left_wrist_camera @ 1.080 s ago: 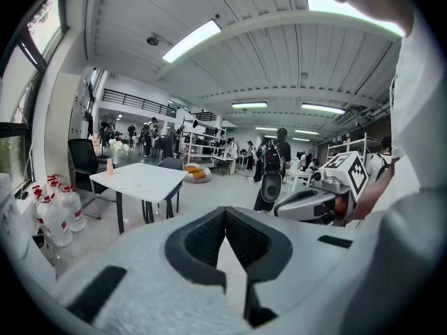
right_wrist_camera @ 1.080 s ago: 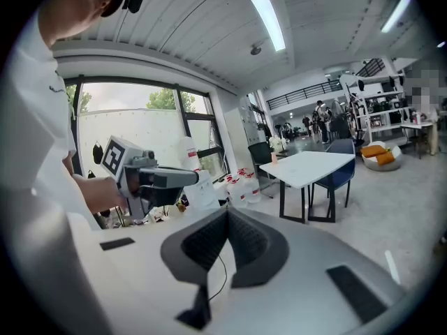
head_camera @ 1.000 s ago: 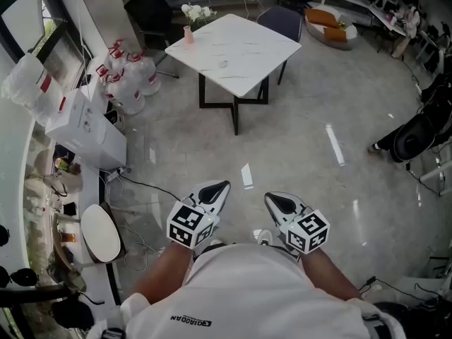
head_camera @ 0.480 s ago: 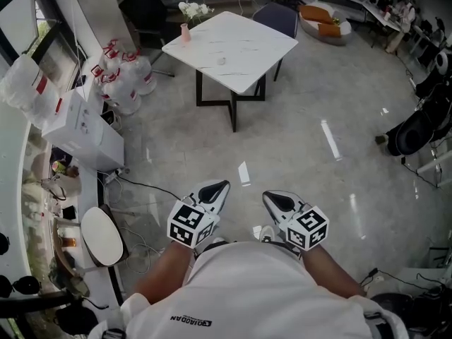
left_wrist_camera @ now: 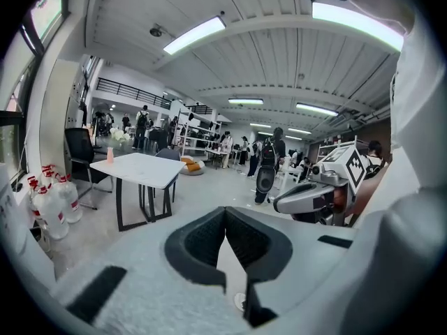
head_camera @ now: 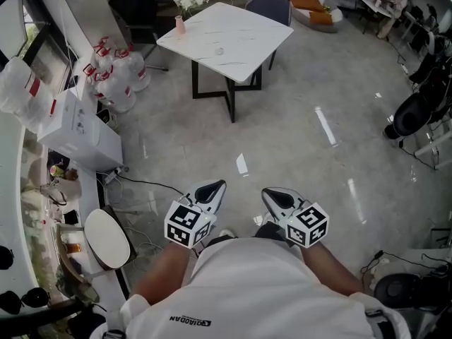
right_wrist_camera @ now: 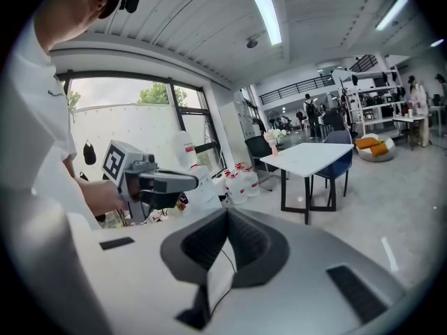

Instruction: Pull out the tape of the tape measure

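I see no tape measure that I can make out for certain; a small pale round object [head_camera: 219,51] lies on the white marble-top table [head_camera: 240,27] across the room. My left gripper [head_camera: 217,186] and right gripper [head_camera: 268,193] are held side by side in front of my body, above the floor and far from the table. Both are shut and empty: in the left gripper view the left gripper [left_wrist_camera: 225,211] has its pads together, as does the right gripper [right_wrist_camera: 227,213] in its own view. The table [left_wrist_camera: 143,167] stands ahead to the left.
A pink cup [head_camera: 179,25] and white flowers [head_camera: 186,2] stand at the table's far corner, a dark chair [head_camera: 268,6] behind it. Large water bottles [head_camera: 116,76], a white box [head_camera: 78,129], a round white stool [head_camera: 107,239] and a floor cable [head_camera: 141,183] line the left side.
The head view has shifted a little, with the table sliding up and left in the frame. Both grippers stay shut in the same place before my body.
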A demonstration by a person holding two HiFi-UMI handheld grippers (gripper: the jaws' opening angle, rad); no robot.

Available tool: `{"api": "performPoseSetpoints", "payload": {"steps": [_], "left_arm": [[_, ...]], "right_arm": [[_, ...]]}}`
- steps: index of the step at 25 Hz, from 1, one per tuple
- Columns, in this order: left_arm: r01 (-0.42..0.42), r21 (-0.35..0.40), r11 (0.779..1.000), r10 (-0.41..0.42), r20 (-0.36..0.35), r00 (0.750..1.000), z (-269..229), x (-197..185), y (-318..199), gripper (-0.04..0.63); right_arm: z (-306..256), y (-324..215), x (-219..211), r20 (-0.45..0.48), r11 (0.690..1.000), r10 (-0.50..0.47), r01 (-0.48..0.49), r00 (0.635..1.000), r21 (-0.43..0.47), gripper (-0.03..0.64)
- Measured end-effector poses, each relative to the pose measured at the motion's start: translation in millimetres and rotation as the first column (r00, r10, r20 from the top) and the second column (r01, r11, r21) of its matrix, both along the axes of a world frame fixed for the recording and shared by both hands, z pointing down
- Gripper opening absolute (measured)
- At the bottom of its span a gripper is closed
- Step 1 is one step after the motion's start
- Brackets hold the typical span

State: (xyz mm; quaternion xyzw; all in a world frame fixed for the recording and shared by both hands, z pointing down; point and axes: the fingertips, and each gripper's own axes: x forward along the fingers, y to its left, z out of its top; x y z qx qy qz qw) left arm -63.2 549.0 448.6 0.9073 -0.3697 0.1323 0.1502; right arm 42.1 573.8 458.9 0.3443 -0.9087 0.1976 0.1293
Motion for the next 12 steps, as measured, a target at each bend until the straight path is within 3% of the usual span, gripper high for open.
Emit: {"api": "performPoseSetpoints", "payload": {"steps": [5, 12], "left_arm": [[-0.018, -0.019, 1.0, 0.018, -0.014, 1.0, 7.2, 8.3, -4.8, 0.009], [-0.022, -0.027, 0.999, 0.022, -0.008, 1.0, 8.2, 25.4, -54.1, 0.009]], "right_arm": [[6.0, -7.6, 9.0, 0.002, 0.999, 0.031, -0.031, 1.0, -0.021, 0.006], [8.2, -63.5, 23.0, 0.026, 0.999, 0.043, -0.042, 0.999, -0.025, 0.006]]}}
